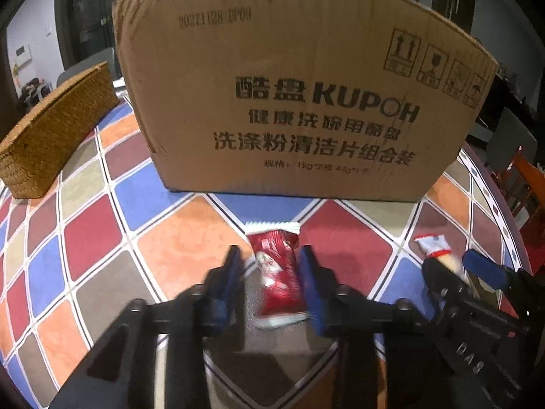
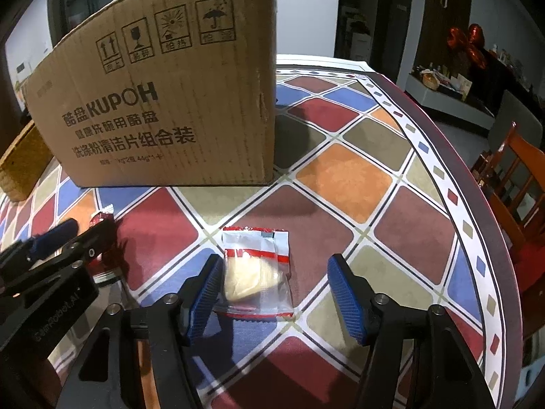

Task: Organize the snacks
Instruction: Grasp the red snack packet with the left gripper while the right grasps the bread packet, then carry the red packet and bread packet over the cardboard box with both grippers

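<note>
Snacks: cardboard box stands ahead of both tongs. Red packet between left tongs, pads closed on it. Clear cake packet inside right tongs, still agape. I'd centre, pinch, then lift.

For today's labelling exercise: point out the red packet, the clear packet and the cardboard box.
red packet (image 1: 277,272), left wrist view, middle of wrapper
clear packet (image 2: 255,272), right wrist view, on the pale snack inside
cardboard box (image 1: 299,68), left wrist view, printed front face
</note>
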Tool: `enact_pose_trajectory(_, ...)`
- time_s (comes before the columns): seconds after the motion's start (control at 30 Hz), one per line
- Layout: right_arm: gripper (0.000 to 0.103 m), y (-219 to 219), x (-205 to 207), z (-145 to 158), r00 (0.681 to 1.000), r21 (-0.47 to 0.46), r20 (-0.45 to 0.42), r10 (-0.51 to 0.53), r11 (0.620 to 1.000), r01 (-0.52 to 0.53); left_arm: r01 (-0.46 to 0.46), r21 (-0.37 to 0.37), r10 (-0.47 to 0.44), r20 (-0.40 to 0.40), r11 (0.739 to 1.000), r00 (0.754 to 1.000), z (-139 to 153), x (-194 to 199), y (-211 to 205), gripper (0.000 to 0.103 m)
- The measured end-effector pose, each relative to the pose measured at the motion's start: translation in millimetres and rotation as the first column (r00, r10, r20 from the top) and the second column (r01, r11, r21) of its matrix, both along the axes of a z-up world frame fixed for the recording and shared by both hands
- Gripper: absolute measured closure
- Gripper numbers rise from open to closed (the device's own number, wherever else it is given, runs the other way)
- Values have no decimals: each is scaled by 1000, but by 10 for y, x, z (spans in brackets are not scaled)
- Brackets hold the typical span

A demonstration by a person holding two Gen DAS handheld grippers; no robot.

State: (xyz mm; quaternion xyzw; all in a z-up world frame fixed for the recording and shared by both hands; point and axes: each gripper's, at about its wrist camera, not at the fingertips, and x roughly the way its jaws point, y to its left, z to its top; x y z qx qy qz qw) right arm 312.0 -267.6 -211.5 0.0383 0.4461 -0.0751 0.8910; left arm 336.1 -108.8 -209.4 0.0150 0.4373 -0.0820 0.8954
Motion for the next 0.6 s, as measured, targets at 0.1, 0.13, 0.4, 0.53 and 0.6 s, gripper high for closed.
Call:
enact_pose_trajectory(0.1, 56, -27, 2, 10, 1000, 3, 4, -11, 1000, 11, 6, -3, -6, -1, 1000, 1000, -17, -12, 14, 79)
enact_pose_trajectory(0.13, 63, -33, 6, 14, 1000, 2, 4, -12, 1000, 12, 8, -3, -8, 0, 1000, 1000, -16, -19, 20, 79)
enact_pose_trajectory(0.4, 67, -44, 46, 28, 1000, 19, 2, -11, 1000, 11, 13, -7, -13, 4, 1000, 1000, 7, -43, 48, 80)
enact_pose_trajectory(0.53, 67, -5, 19, 48, 1000, 18, 4, -9, 1000, 9, 12, -7, -12, 9, 1000, 1000, 52, -63, 54, 80)
enact_pose_trajectory(0.6, 67, 10, -1, 65, 1000, 19, 7, -8, 1000, 8, 13, -7, -12, 12, 1000, 1000, 82, -59, 64, 80)
